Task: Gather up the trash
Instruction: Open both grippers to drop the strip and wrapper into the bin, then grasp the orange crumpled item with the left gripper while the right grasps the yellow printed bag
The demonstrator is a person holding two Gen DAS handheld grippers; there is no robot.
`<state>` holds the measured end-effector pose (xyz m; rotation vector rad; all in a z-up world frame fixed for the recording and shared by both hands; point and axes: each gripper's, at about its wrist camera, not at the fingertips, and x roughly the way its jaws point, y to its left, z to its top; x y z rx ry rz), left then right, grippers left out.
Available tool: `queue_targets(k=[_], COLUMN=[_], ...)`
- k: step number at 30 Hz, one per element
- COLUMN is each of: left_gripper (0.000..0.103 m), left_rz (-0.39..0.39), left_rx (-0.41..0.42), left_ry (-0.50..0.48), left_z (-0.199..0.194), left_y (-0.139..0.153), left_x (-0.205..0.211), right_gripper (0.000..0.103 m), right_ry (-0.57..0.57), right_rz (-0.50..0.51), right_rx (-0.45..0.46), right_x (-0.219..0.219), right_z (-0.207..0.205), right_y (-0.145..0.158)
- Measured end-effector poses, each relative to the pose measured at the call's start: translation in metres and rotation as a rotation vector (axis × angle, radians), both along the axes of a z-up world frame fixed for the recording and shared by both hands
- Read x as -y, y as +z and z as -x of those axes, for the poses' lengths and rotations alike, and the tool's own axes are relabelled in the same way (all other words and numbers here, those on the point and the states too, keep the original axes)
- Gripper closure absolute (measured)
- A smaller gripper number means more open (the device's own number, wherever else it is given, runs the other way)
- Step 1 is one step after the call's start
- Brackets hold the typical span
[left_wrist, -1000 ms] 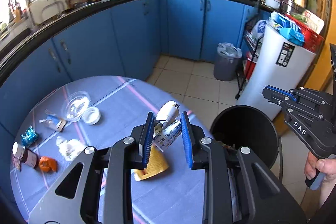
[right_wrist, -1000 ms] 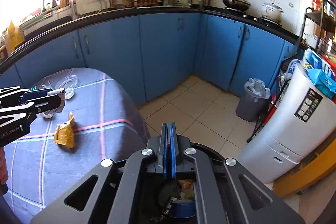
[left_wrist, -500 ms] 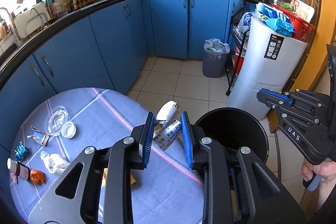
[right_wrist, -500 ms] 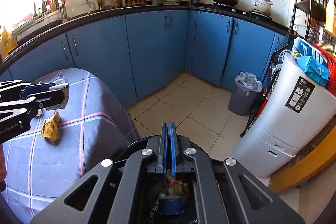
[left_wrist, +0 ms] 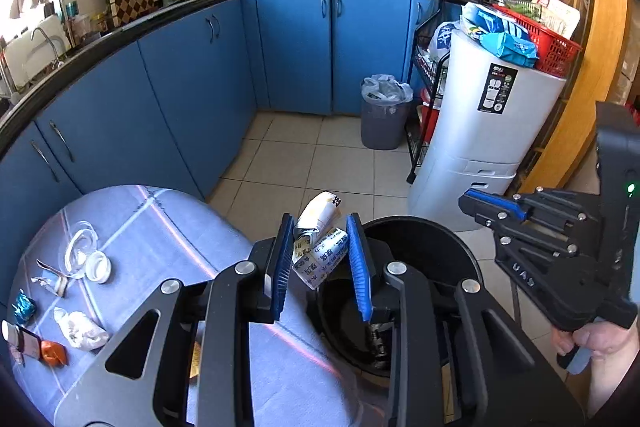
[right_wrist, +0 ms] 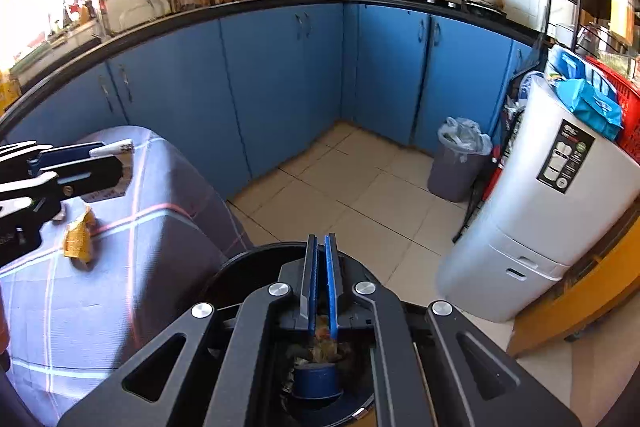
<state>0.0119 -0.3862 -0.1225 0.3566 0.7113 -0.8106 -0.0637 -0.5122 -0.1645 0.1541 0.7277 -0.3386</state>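
My left gripper is shut on a crumpled white printed carton and holds it at the left rim of the black trash bin. The carton's tip shows in the right wrist view. My right gripper is shut and empty, above the bin, which holds a blue can and scraps. The right gripper also shows in the left wrist view. Trash lies on the table: a yellow wrapper, white tissue, an orange wrapper, a blue wrapper.
The round table has a blue checked cloth and also bears a clear lid and a white cap. A grey lined bin and a white cabinet stand on the tiled floor. Blue cupboards run behind.
My left gripper has carried the carton rightwards from over the table to the bin's rim. My right gripper has stayed shut above the bin.
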Motion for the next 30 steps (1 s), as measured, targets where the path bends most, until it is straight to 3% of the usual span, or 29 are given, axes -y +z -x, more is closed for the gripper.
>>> queue_targets(k=[9, 15, 17, 18, 19, 22, 30], left_gripper=[0.067, 0.067, 0.045, 0.015, 0.003, 0.003, 0.003], left_rz=[-0.002, 0.013, 0.016, 0.031, 0.046, 0.058, 0.029], left_rx=[-0.004, 0.015, 0.026, 0.041, 0.059, 0.09, 0.077], left_ry=[-0.048, -0.022, 0.024, 0.065, 0.1, 0.197, 0.405], left_z=[0.011, 0.007, -0.001, -0.007, -0.011, -0.027, -0.055], left_y=[-0.004, 0.001, 0.005, 0.007, 0.01, 0.017, 0.011], left_x=[0.017, 0.002, -0.014, -0.028, -0.04, -0.081, -0.192], right_gripper=[0.098, 0.098, 0.098, 0.098, 0.098, 0.098, 0.098], right_ry=[-0.022, 0.008, 0.047, 0.063, 0.088, 0.17, 0.357], right_rz=[0.007, -0.015, -0.026, -0.021, -0.01, -0.012, -0.006], right_rx=[-0.012, -0.001, 0.008, 0.007, 0.009, 0.018, 0.008], right_x=[0.003, -0.002, -0.014, -0.02, -0.03, -0.062, -0.15], right_z=[0.002, -0.001, -0.008, -0.011, -0.017, -0.035, -0.078], right_y=[-0.004, -0.002, -0.001, 0.0, 0.001, 0.005, 0.009])
